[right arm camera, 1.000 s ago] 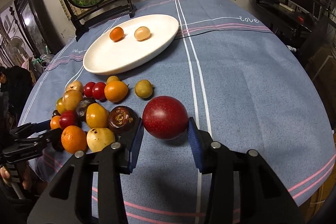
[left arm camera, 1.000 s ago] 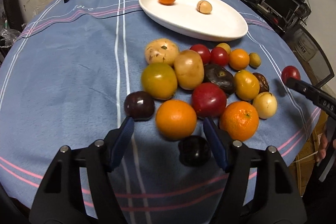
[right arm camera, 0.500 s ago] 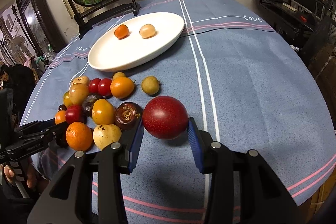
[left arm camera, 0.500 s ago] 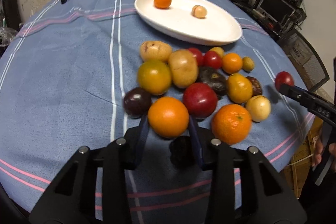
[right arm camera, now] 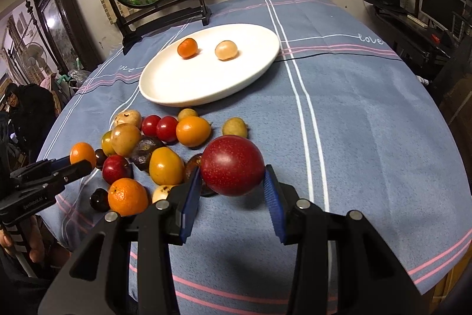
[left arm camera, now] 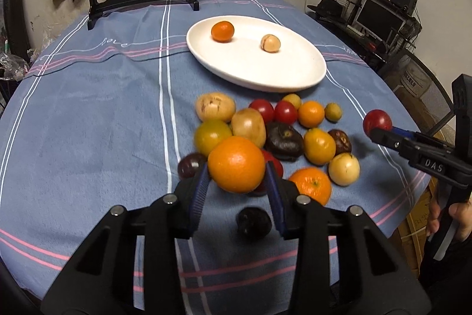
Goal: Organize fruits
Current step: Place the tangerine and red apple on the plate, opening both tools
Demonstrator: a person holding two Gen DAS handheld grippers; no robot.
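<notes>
Tablecloth (left arm camera: 88, 123) newly beneath lifted orange (left arm camera: 236, 164)

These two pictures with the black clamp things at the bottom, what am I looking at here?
No robot: a person holds a pair of hand-held tongs in each hand, each carrying a camera looking along its two fingers. One picture comes from the left tongs, gripping an orange. The other comes from the right tongs, gripping a red fruit. Each pair also shows at the edge of the other's picture. On the blue tablecloth lies a pile of mixed fruit, and behind it a white plate holding two small fruits.
</notes>
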